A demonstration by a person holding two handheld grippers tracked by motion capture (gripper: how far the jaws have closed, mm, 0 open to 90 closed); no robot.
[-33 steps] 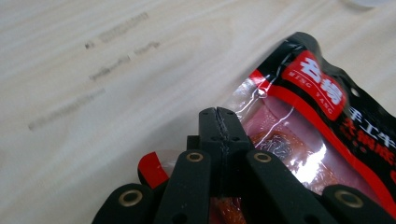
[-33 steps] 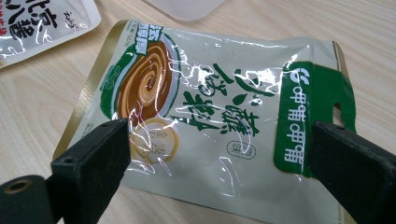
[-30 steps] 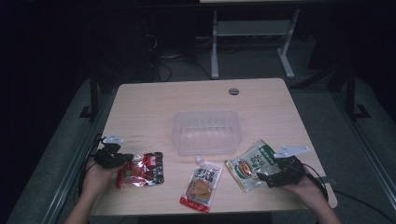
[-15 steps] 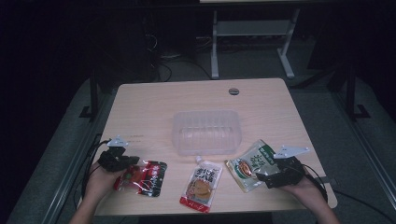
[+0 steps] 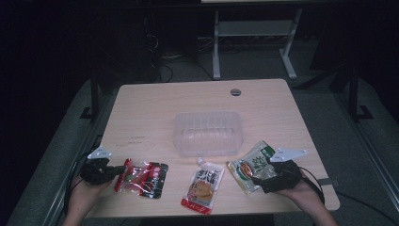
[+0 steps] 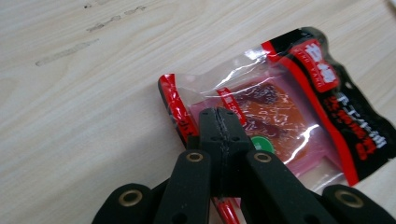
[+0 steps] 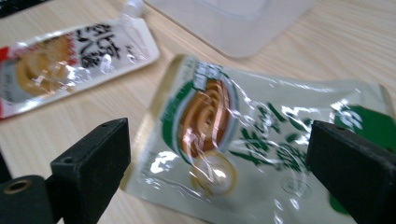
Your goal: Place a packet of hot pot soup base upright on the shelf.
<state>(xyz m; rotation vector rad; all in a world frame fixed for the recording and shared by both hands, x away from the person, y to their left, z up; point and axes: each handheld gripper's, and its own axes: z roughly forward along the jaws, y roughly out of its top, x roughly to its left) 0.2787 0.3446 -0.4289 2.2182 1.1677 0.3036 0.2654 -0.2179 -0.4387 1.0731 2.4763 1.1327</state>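
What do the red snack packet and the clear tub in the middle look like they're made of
Red snack packet: thin glossy plastic film, probably; it crinkles, glares and has a see-through window. Clear rectangular tub: seemingly rigid translucent plastic, ribbed walls, the table showing through.

table (image 5: 155, 106): light wood top, round grommet (image 5: 235, 92) near far edge
clear plastic container (image 5: 208, 133): mid-table, upright, nothing in it
white-and-red snack packet (image 5: 203, 185): lying flat near front edge, just in front of container
white desk frame (image 5: 249, 33): on the floor beyond the table
cables (image 5: 162, 52): on floor, far left
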